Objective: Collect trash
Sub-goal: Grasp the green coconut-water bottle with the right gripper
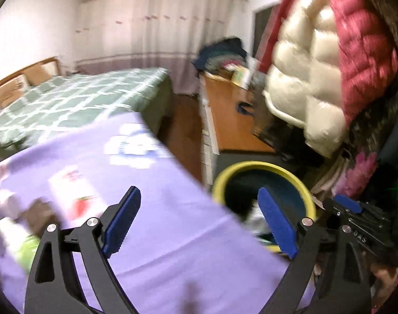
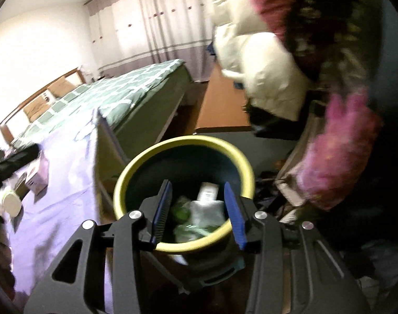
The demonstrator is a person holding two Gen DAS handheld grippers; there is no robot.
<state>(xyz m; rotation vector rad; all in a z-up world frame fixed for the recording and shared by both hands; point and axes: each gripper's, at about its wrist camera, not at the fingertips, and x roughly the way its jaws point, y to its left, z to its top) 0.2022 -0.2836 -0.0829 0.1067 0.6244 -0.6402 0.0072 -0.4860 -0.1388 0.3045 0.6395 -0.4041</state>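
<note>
My right tongs (image 2: 197, 210) hang part-open and empty over the yellow-rimmed bin (image 2: 136, 167), trash already inside; my left tongs (image 1: 199, 222), wide and empty, face the carton (image 1: 76, 196) on the lilac-covered worktop (image 1: 172, 235). A hurried grab could knock it off.

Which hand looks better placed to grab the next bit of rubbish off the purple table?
Left. The left hand-held gripper is open and empty over the purple tablecloth, with the strawberry carton close ahead. The right hand-held gripper hangs over the yellow-rimmed bin.
</note>
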